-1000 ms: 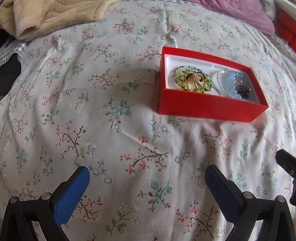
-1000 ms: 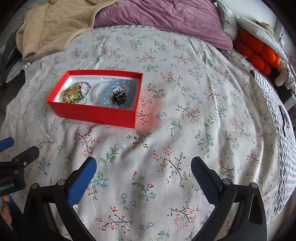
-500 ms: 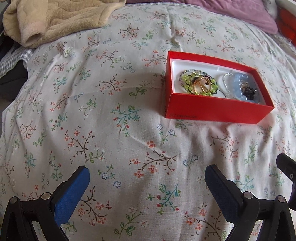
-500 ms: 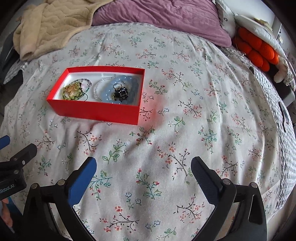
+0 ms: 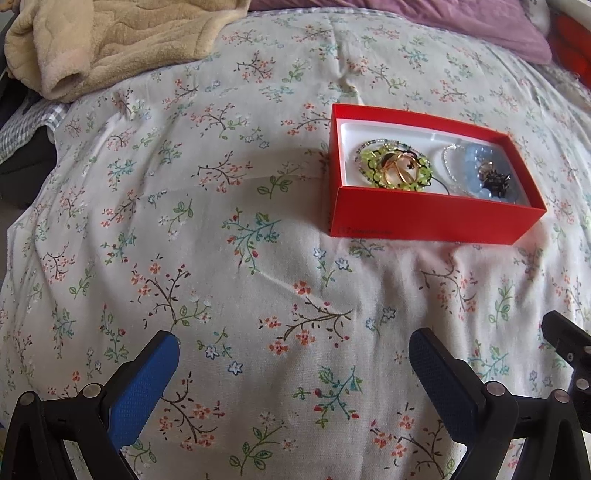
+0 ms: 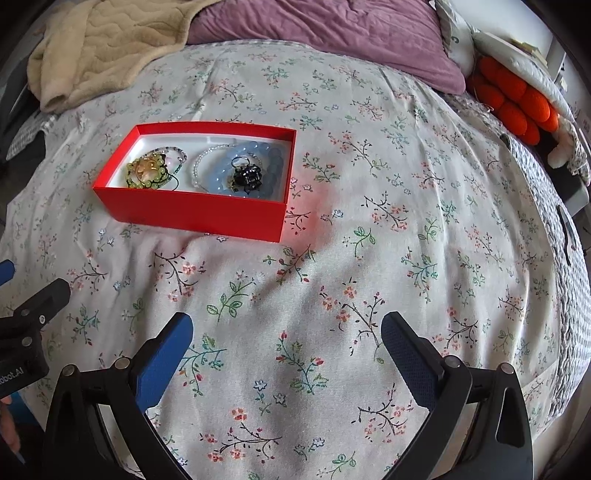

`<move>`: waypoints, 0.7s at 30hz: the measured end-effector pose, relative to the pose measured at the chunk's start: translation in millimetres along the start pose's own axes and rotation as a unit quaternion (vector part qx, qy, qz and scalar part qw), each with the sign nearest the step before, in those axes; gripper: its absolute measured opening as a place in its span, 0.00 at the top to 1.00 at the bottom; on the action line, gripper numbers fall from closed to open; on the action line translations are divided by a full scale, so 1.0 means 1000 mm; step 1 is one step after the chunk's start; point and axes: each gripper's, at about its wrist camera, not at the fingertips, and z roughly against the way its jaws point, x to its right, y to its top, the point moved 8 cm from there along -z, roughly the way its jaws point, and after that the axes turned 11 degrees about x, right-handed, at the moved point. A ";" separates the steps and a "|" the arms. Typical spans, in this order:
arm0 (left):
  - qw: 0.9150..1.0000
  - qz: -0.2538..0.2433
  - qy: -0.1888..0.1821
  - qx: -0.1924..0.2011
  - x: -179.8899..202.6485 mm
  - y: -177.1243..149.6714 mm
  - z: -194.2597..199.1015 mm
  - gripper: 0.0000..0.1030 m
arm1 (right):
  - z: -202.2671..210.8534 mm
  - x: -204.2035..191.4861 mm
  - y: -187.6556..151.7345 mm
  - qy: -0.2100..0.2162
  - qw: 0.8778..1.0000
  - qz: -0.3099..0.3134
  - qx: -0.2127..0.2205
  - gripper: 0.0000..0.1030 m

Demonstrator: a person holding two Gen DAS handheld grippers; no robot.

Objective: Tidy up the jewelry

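A red box (image 5: 424, 221) (image 6: 192, 212) lies on the floral bedspread, white inside. It holds a green beaded bracelet with gold rings (image 5: 397, 171) (image 6: 146, 171), a clear bead strand (image 6: 201, 162), a pale blue bead bracelet (image 5: 476, 158) (image 6: 251, 155) and a black flower ring (image 5: 493, 179) (image 6: 247, 175). My left gripper (image 5: 293, 350) hangs open over bare bedspread, well short of the box and left of it. My right gripper (image 6: 286, 336) is open too, with nothing between its fingers, near and right of the box.
A beige blanket (image 5: 122, 37) (image 6: 103, 40) is heaped at the far left, a purple pillow (image 6: 325, 29) at the far middle. Orange cushions (image 6: 513, 99) lie at the far right. The bed edge drops off at the left (image 5: 14, 177). Floral bedspread (image 6: 406, 229) spreads right of the box.
Both grippers have drawn back slightly from the box, so it sits a little farther off in each view. Nothing was grasped or released; the jewellery has not moved.
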 end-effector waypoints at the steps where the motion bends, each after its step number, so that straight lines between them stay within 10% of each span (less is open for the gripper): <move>1: 1.000 -0.001 0.000 0.000 0.000 0.000 0.000 0.01 | -0.001 0.000 0.000 0.000 1.000 0.000 -0.001 0.00; 21: 1.000 -0.006 -0.001 -0.002 0.002 -0.002 -0.001 0.01 | -0.003 0.001 -0.001 -0.001 1.000 -0.001 -0.004 0.00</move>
